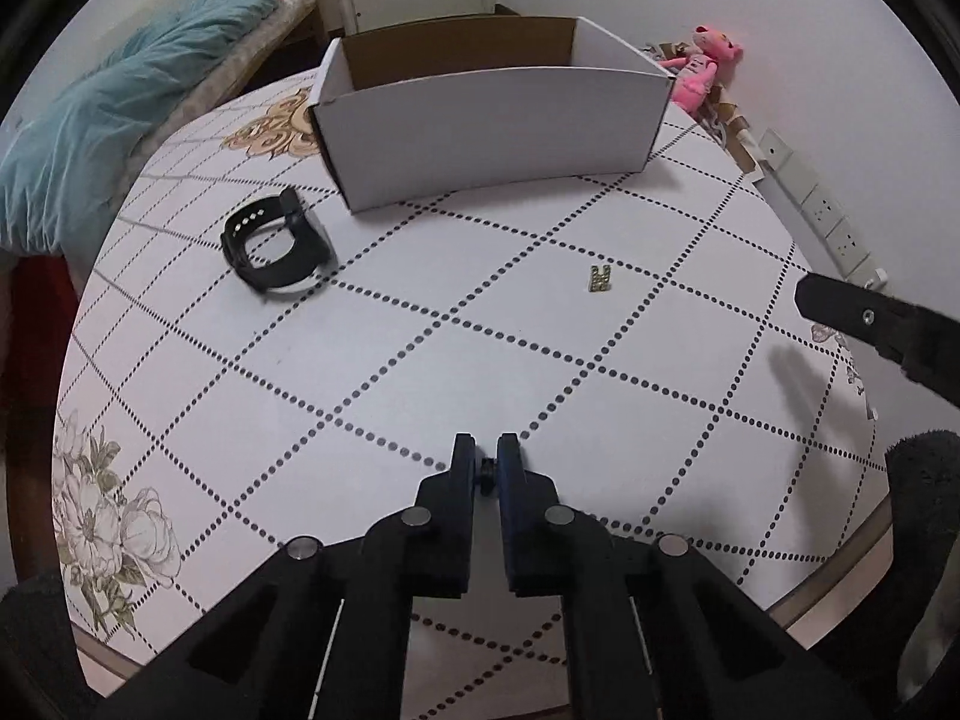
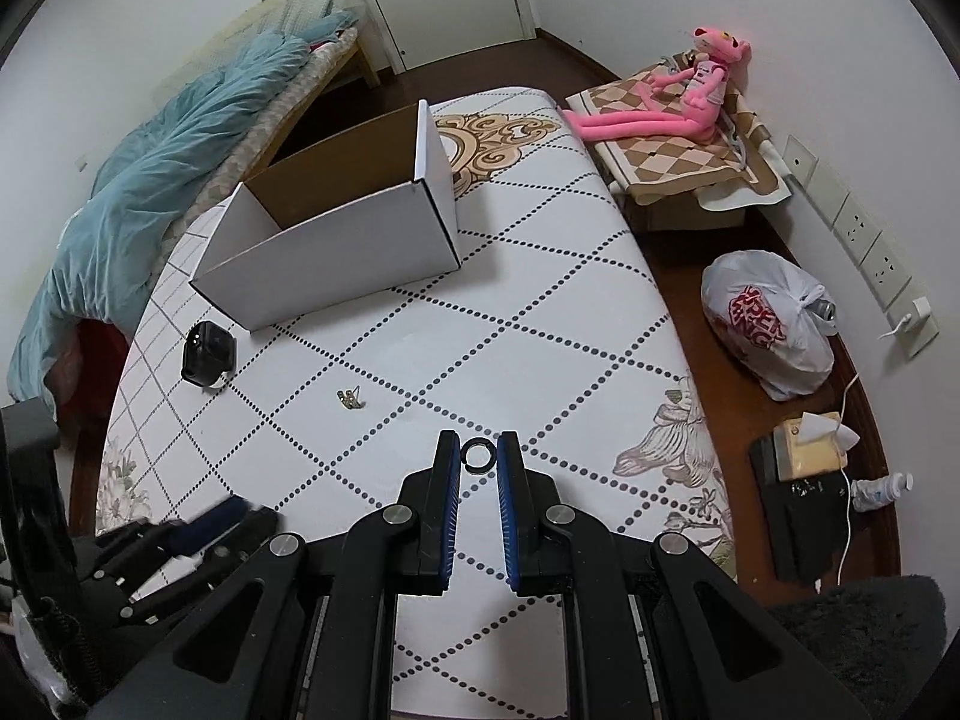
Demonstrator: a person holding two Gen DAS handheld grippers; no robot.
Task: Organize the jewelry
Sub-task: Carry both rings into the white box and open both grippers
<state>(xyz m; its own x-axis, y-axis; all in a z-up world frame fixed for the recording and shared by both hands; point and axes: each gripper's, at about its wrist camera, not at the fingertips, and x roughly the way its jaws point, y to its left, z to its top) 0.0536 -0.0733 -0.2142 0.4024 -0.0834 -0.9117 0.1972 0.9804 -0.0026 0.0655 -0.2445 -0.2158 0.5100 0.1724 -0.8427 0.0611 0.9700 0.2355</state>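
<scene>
A white open cardboard box [image 1: 480, 132] stands at the far side of the patterned table; it also shows in the right wrist view [image 2: 336, 252]. A black smartwatch [image 1: 273, 246] lies left of the box, seen too in the right wrist view [image 2: 207, 354]. A small gold earring [image 1: 600, 279] lies on the cloth in front of the box, seen also in the right wrist view [image 2: 351, 399]. My left gripper [image 1: 486, 462] is nearly closed, with a small dark piece between its tips. My right gripper [image 2: 478, 456] is shut on a dark ring [image 2: 478, 455], above the table.
A bed with a teal quilt [image 2: 150, 192] lies to the left. A pink plush toy [image 2: 678, 96], a white plastic bag [image 2: 768, 324] and wall sockets [image 2: 870, 252] are to the right. The table edge [image 1: 840, 588] runs close at the near right.
</scene>
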